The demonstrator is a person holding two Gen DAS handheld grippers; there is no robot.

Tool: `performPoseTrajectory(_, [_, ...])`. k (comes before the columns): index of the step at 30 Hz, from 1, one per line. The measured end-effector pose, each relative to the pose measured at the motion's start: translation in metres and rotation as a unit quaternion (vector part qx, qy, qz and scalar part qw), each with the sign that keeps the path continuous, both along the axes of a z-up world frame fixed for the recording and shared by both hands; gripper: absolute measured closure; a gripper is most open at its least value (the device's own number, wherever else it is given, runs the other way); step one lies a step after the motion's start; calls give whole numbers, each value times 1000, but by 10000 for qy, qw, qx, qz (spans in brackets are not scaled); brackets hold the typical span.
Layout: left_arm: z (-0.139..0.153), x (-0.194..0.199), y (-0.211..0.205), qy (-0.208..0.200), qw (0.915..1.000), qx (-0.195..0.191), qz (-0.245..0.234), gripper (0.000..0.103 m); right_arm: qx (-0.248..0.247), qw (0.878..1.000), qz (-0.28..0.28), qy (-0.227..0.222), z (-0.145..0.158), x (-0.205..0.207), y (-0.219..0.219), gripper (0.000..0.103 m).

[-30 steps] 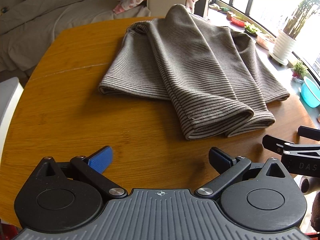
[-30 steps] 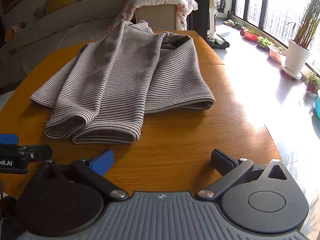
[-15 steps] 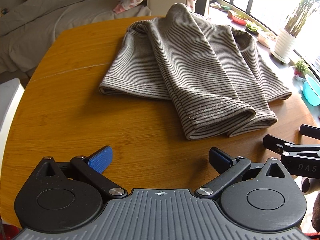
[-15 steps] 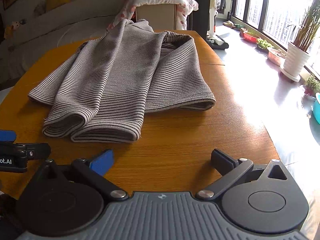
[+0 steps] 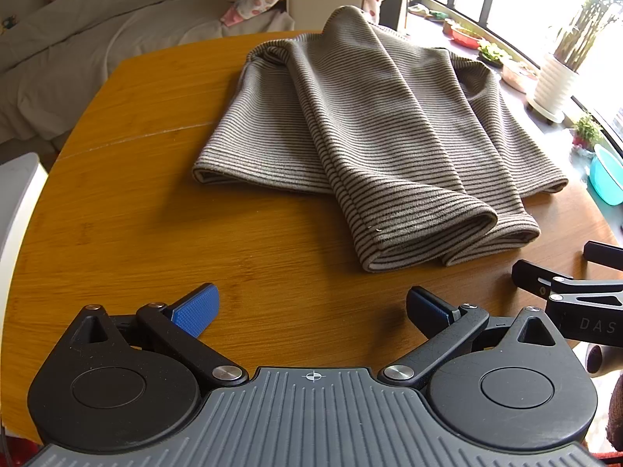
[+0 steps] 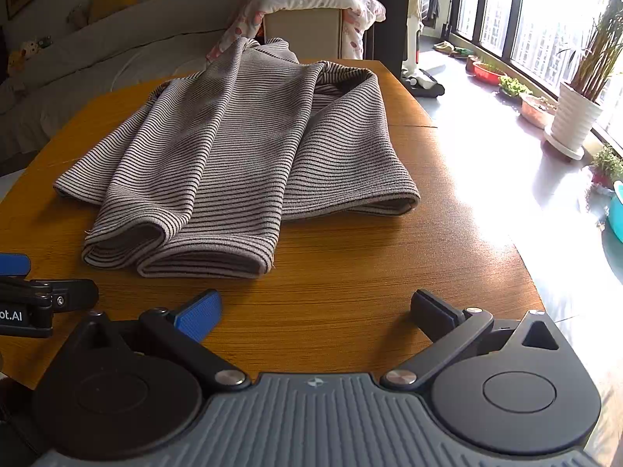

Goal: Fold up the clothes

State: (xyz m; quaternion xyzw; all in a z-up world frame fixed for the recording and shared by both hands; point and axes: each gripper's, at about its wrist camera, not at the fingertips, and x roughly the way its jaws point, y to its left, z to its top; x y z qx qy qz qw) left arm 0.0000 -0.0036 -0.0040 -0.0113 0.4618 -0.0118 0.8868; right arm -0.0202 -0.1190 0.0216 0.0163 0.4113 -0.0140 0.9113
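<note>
both grippers are held low over the near edge of the wooden table [image 5: 128, 210], pointing forward at the striped garment [image 5: 373, 132], side by side and apart from it. the left gripper [image 5: 311, 311] sits level, its two fingers spread wide with only bare tabletop between them; the blue pad [image 5: 196, 309] touches nothing. the right gripper [image 6: 315, 313] is in the same pose just beside it, fingers equally splayed and empty, its tips short of the garment's nearest folded hem. in the left wrist view the right gripper's finger ends poke in at the edge, near the garment's near corner.

the striped garment lies in the middle of the table, loosely gathered lengthwise into overlapping layers, with two rolled folds at the end nearest the grippers and a raised bunch at the far end. a white plant pot [image 6: 572, 124] stands on the floor beyond the table, by the window.
</note>
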Motion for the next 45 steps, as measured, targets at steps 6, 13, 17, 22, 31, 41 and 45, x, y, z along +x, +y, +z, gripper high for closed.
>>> performPoseTrajectory(6, [0,0,-1,8,10000,31,-11,0,-4,10000,1,5,0,0,0,0])
performPoseTrajectory(13, [0,0,-1,9,10000,36,-16,0,-4,10000,0,4,1,1,1,0])
performPoseTrajectory(17, [0,0,-1,8,10000,36,-16,0,-3,10000,0,3,0,1,1,0])
performPoseTrajectory(22, [0,0,-1,8,10000,35,-17,0,-1,10000,-1,0,0,1,1,0])
performPoseTrajectory(31, [0,-1,-2,13,10000,64,-29,0,-1,10000,-1,-2,0,2,1,0])
performPoseTrajectory(41, [0,-1,-1,13,10000,65,-33,0,-6,10000,-1,-4,-1,3,1,0])
performPoseTrajectory(45, [1,-1,-1,13,10000,65,-33,0,-6,10000,-1,-5,-1,3,1,0])
